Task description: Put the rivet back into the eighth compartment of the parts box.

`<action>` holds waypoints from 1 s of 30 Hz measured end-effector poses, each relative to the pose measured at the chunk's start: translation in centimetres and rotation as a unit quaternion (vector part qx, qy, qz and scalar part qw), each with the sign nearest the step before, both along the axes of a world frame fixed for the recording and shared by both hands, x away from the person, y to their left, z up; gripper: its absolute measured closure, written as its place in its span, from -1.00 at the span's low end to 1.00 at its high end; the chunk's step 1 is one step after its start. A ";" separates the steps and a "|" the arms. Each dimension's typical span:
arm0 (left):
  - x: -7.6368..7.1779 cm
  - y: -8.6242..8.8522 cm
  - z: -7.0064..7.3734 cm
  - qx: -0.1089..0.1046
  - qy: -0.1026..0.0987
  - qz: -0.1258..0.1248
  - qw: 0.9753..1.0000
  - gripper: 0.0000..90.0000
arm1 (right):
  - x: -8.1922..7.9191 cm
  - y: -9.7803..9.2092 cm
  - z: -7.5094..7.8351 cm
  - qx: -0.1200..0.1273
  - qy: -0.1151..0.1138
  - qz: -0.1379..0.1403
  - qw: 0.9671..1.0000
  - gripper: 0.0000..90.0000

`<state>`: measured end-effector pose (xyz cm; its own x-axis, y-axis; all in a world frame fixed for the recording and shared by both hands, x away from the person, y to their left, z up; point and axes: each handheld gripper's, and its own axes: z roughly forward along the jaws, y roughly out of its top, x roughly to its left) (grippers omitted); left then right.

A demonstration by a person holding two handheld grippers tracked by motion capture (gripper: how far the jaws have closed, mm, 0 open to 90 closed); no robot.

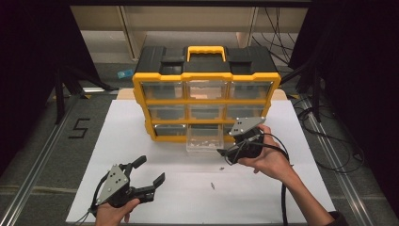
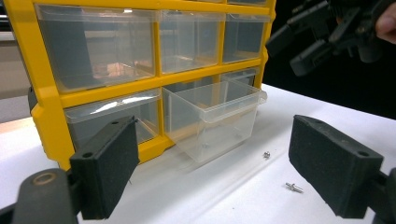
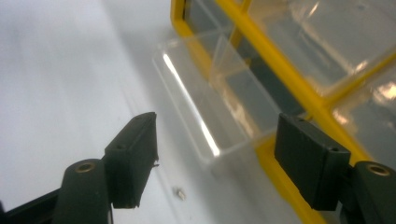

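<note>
A yellow and black organizer (image 1: pixel 205 100) with clear drawers stands at the back of a white board (image 1: pixel 141 122). Its bottom middle drawer (image 1: pixel 204 139) (image 2: pixel 212 116) (image 3: pixel 219 102) is pulled out toward me. Two small screws lie on the board in front of it, one nearer the drawer (image 1: pixel 221 167) (image 2: pixel 266 154) (image 3: pixel 179 193) and one closer to me (image 1: pixel 212 185) (image 2: pixel 294 187). My right gripper (image 1: pixel 225 157) (image 3: pixel 217 126) (image 2: pixel 293 51) hovers open at the drawer's front right corner, above the nearer screw. My left gripper (image 1: pixel 151 169) (image 2: pixel 212 154) is open, low at the front left, facing the drawer.
The board rests on a dark table with metal rails (image 1: pixel 37 165) along both sides. A "5" mark (image 1: pixel 78 128) sits on the left. Cables (image 1: pixel 329 141) trail on the right. Bare board lies between the two grippers.
</note>
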<state>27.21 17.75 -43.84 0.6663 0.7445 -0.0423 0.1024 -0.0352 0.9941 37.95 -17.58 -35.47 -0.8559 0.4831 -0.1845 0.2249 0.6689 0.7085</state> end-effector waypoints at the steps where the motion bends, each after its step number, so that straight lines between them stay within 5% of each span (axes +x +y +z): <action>1: 0.1 0.0 0.0 -0.005 -0.003 -0.003 1.000 -0.64 | -0.1 -0.3 -0.3 -0.004 0.004 -0.003 1.000 -0.32; 14: 0.0 0.0 0.0 0.003 0.000 0.000 1.000 -0.64 | 0.0 -1.2 -4.9 -0.042 0.074 -0.027 0.996 -0.31; 22: 0.0 0.0 0.0 0.002 0.002 0.001 1.000 -0.64 | 0.7 -0.6 -7.0 -0.056 0.104 -0.013 0.993 -0.29; 30: 0.0 0.0 0.0 0.004 0.001 0.000 1.000 -0.64 | 1.0 -0.2 -7.9 -0.060 0.104 -0.022 0.993 -0.26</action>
